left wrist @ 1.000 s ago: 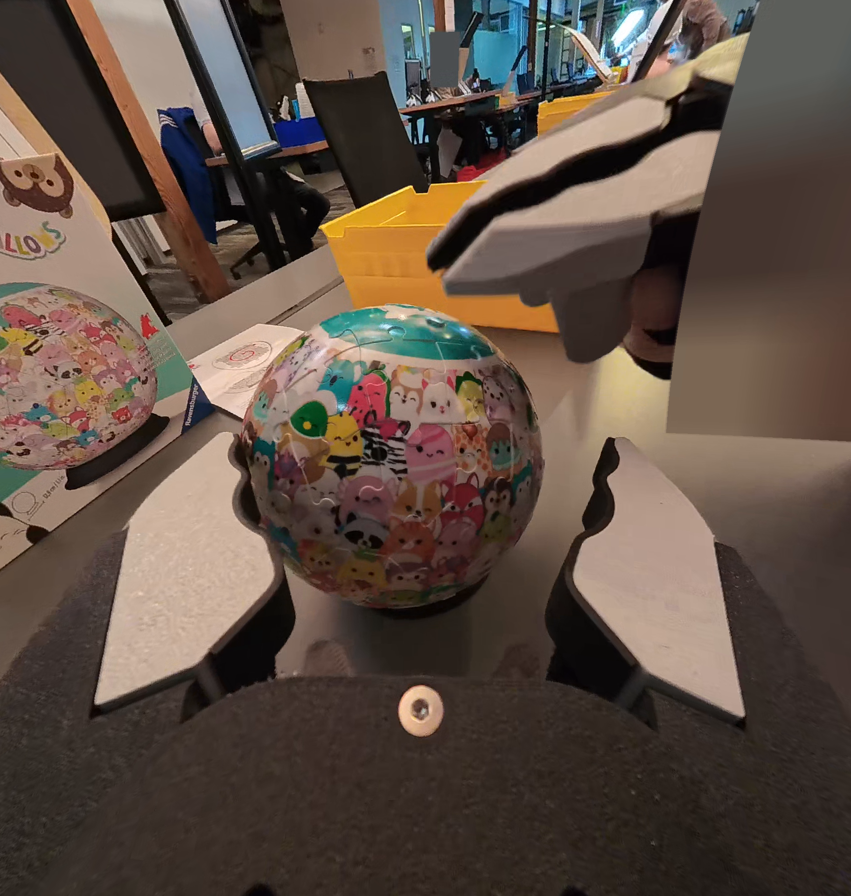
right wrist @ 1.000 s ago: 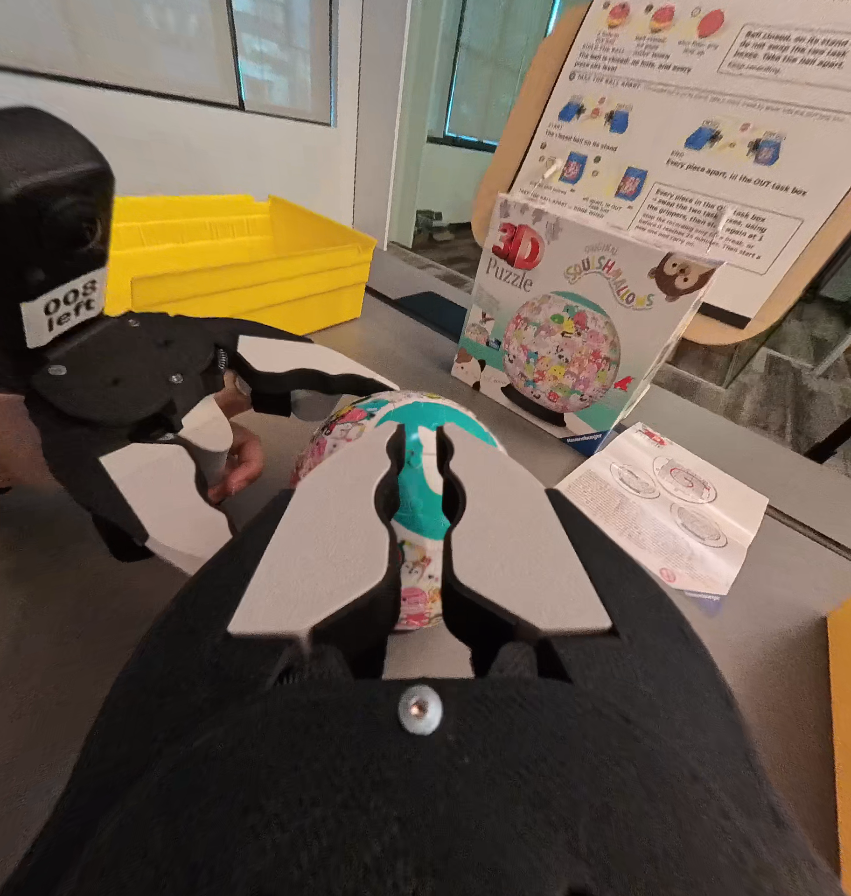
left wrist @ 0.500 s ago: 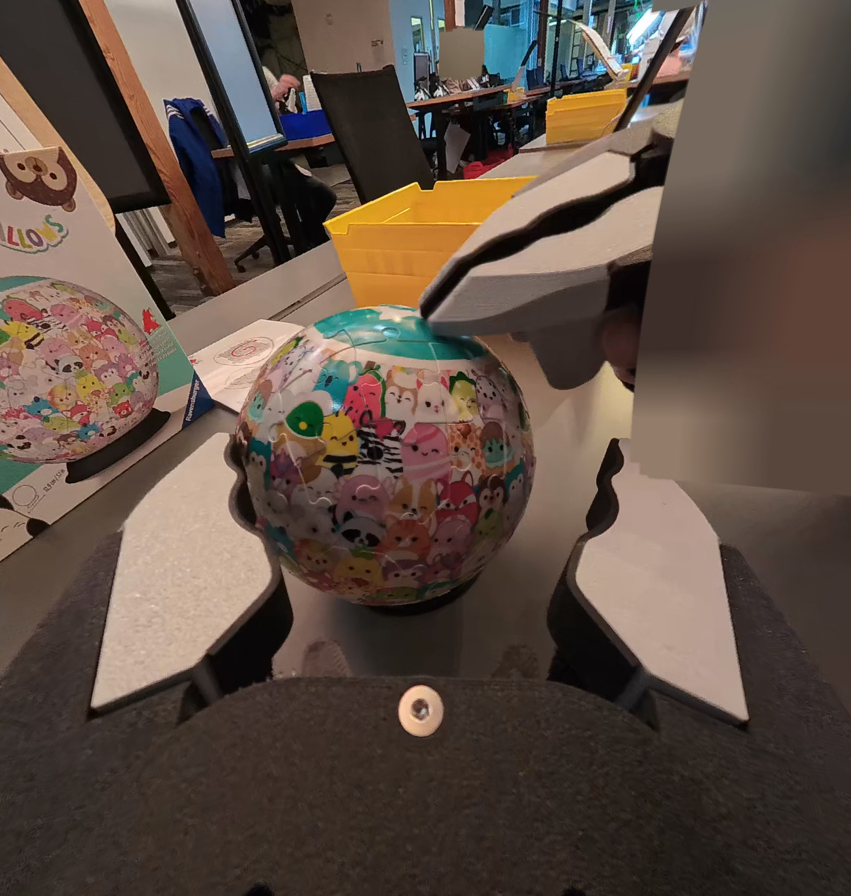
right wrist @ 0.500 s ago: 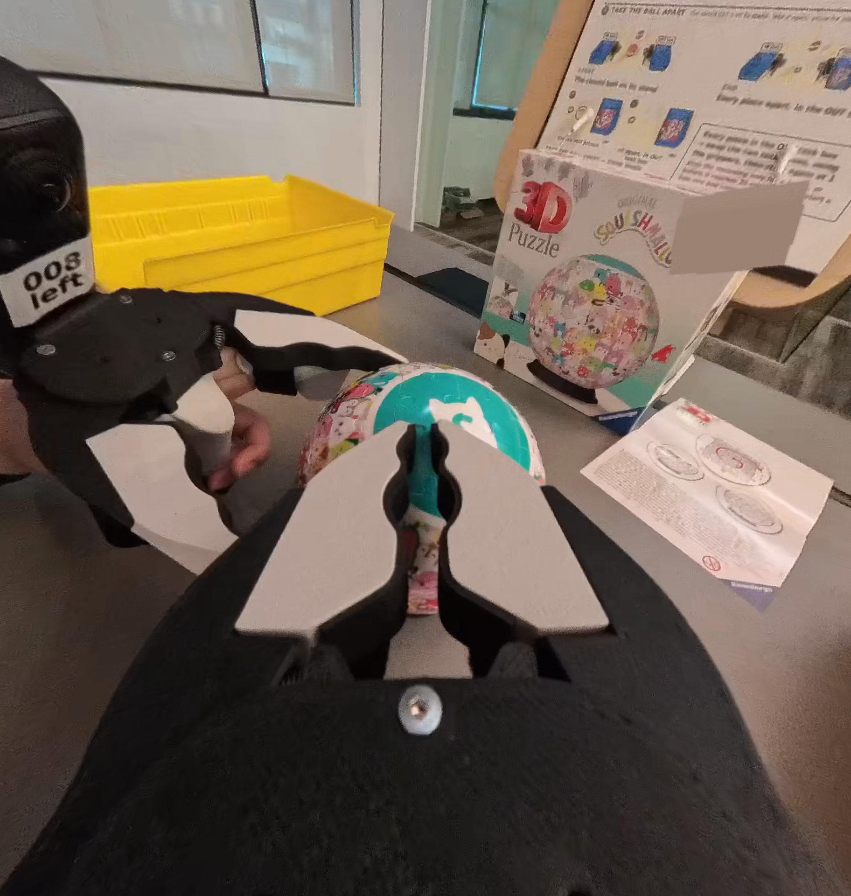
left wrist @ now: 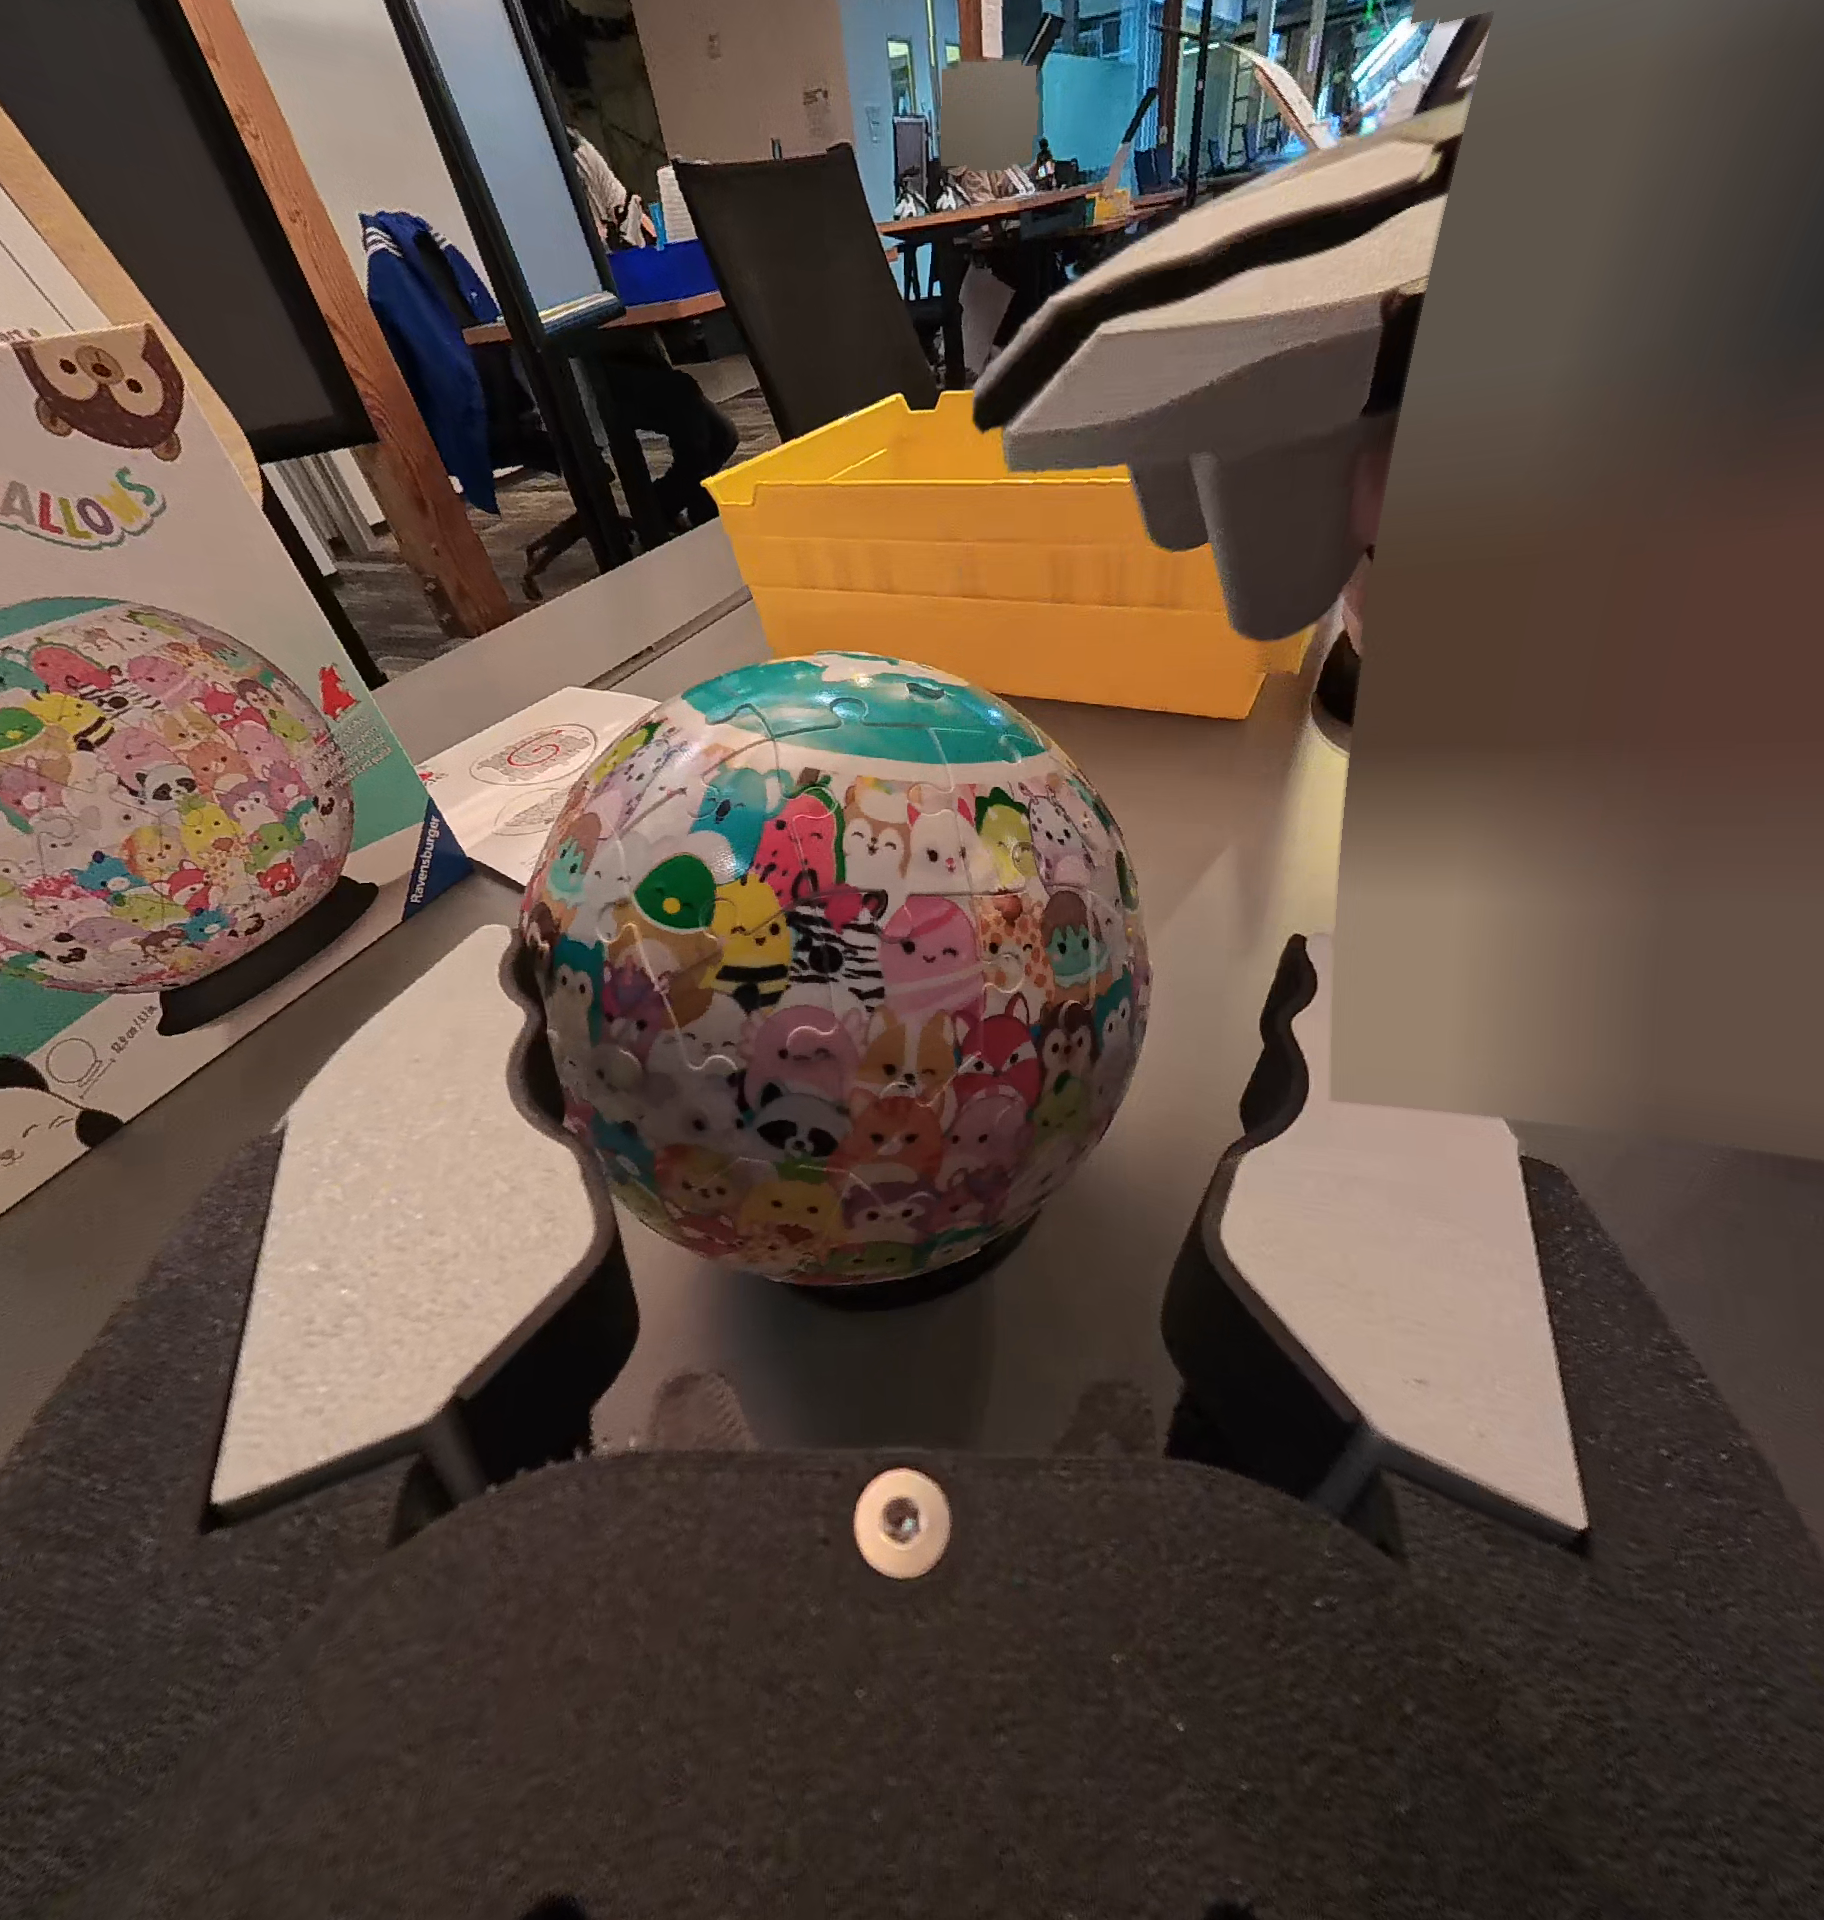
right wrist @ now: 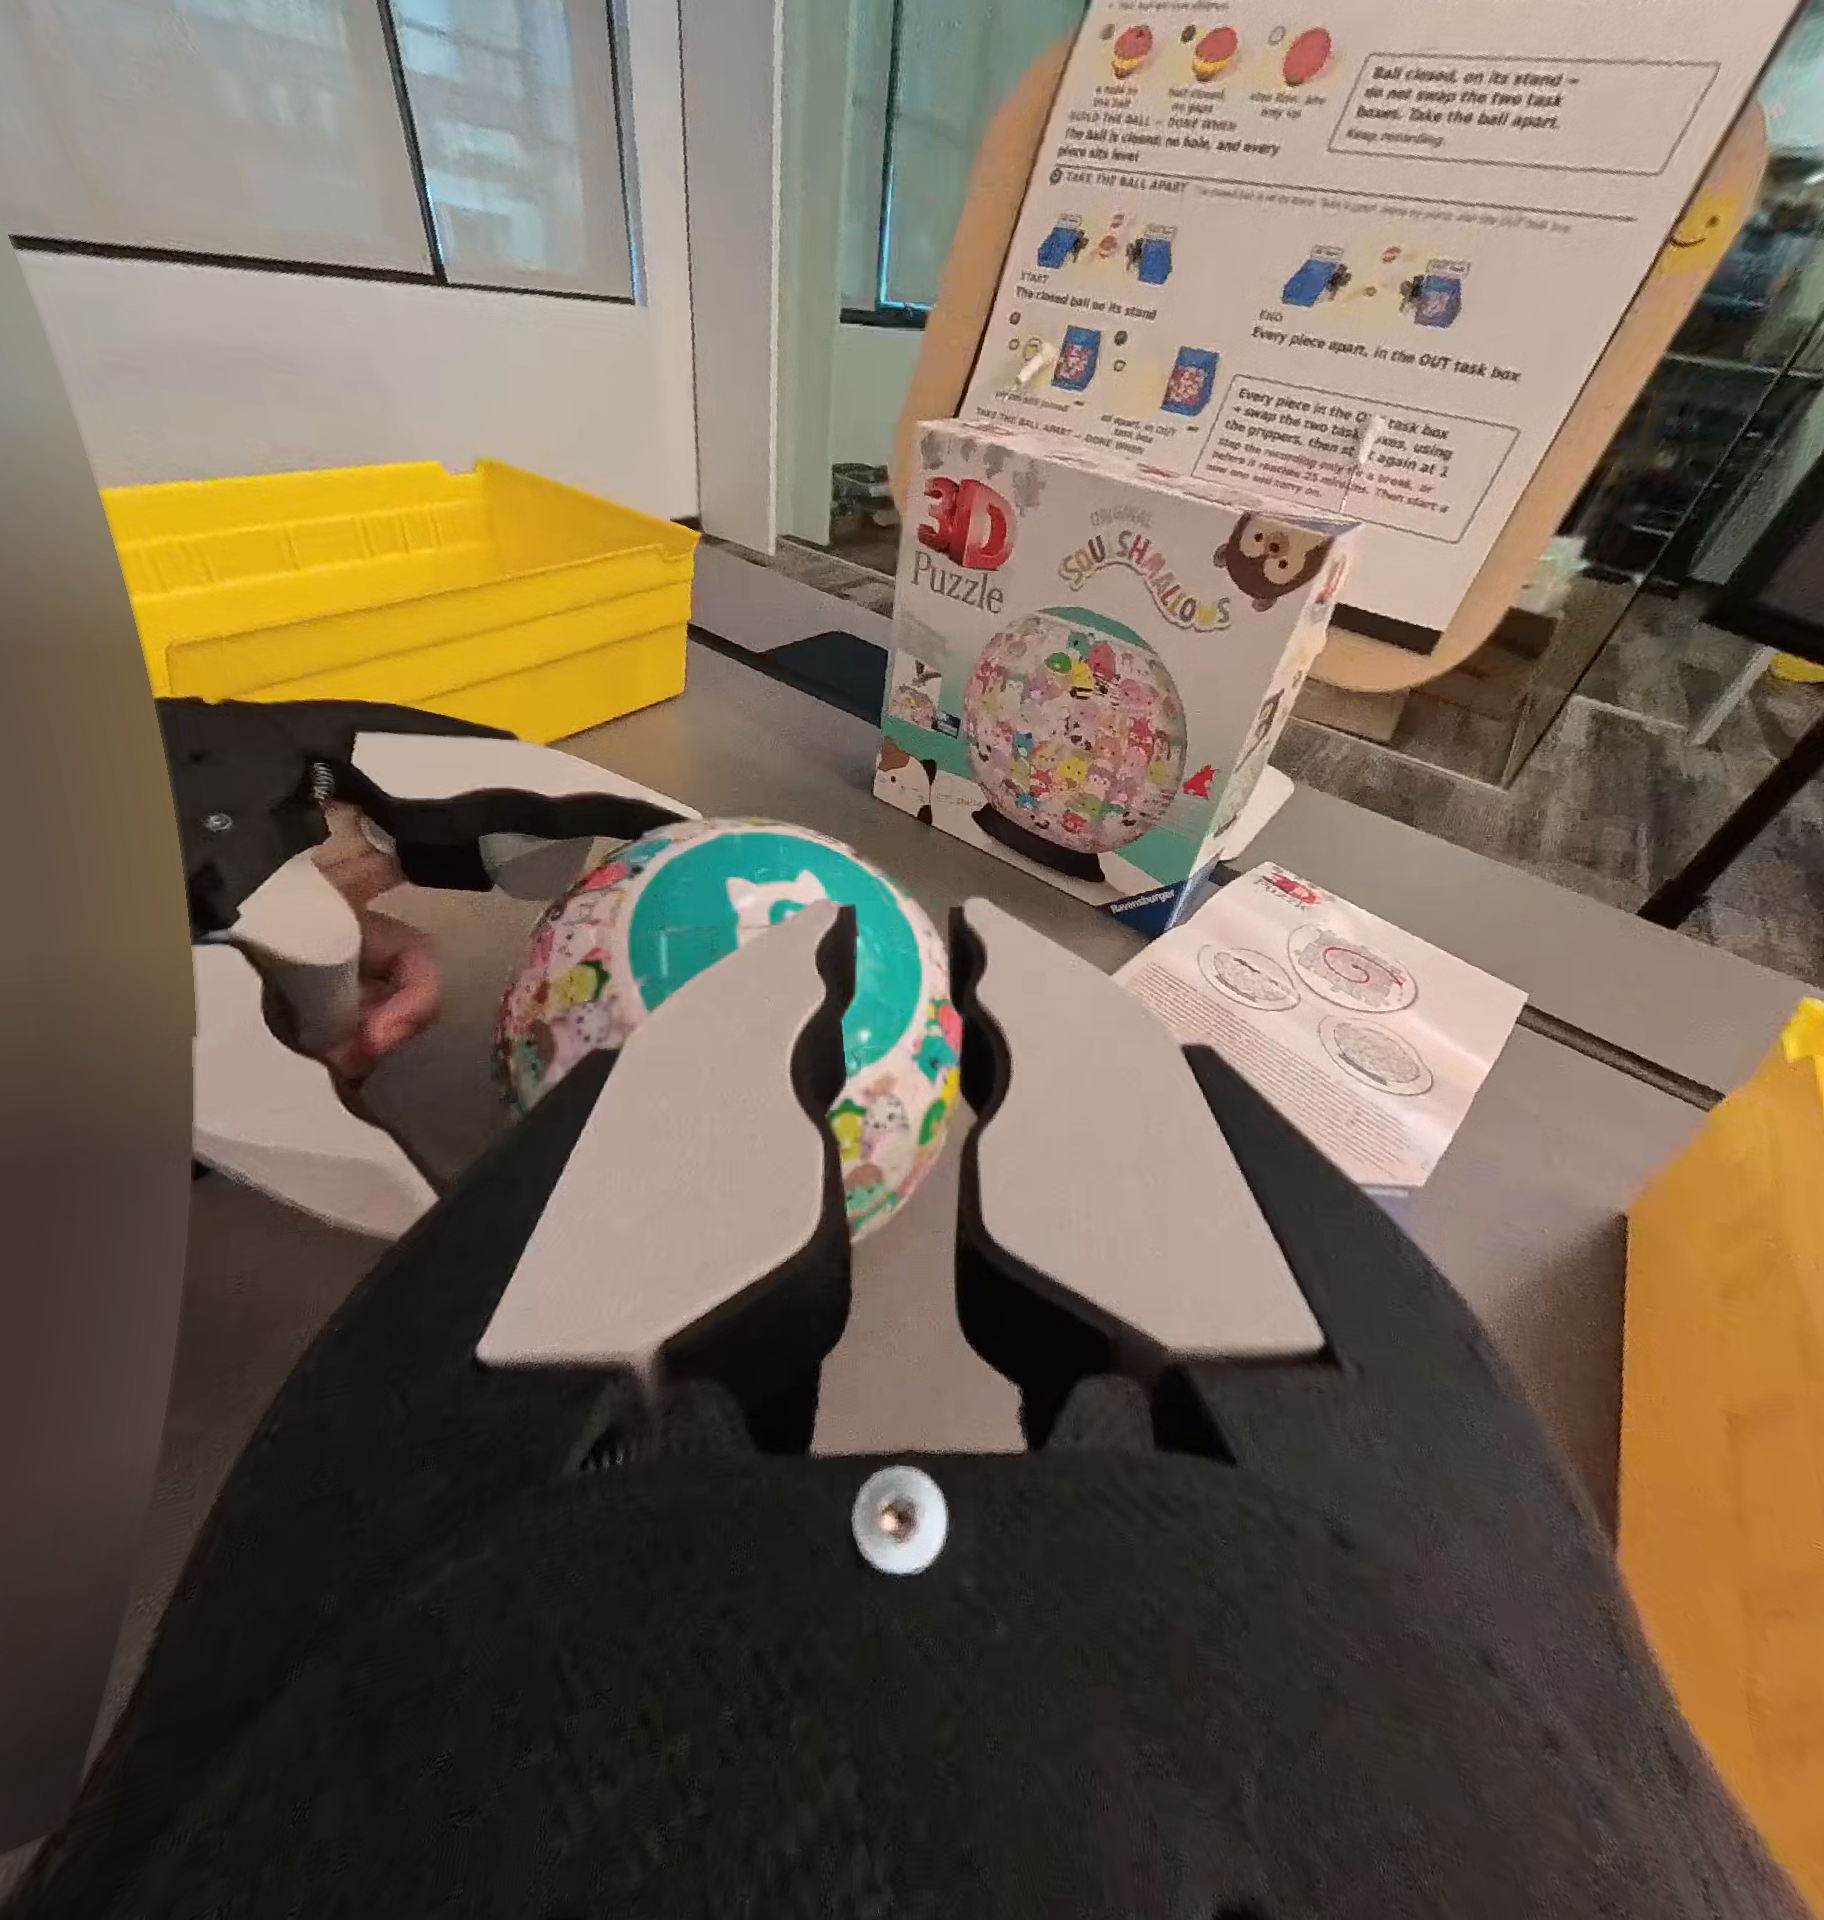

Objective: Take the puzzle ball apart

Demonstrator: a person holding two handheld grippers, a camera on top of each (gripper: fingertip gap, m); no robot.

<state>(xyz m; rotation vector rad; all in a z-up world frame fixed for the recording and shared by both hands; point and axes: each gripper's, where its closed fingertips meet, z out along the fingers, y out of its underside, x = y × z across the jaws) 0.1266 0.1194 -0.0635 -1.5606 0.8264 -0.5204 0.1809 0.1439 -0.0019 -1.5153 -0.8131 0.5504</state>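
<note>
Right now the puzzle ball [left wrist: 835,966] sits whole on its dark stand on the desk [left wrist: 1230,831], between the wide-open fingers of the left gripper [left wrist: 903,1049], touching the left one. Above it, just clear of its teal cap, hangs the right gripper [right wrist: 900,940], its fingers a narrow gap apart and holding nothing, so the left looks better placed to steady the ball.

White walls [right wrist: 295,416], windows [right wrist: 513,135], and seemingly distant office desks [left wrist: 991,208].
</note>
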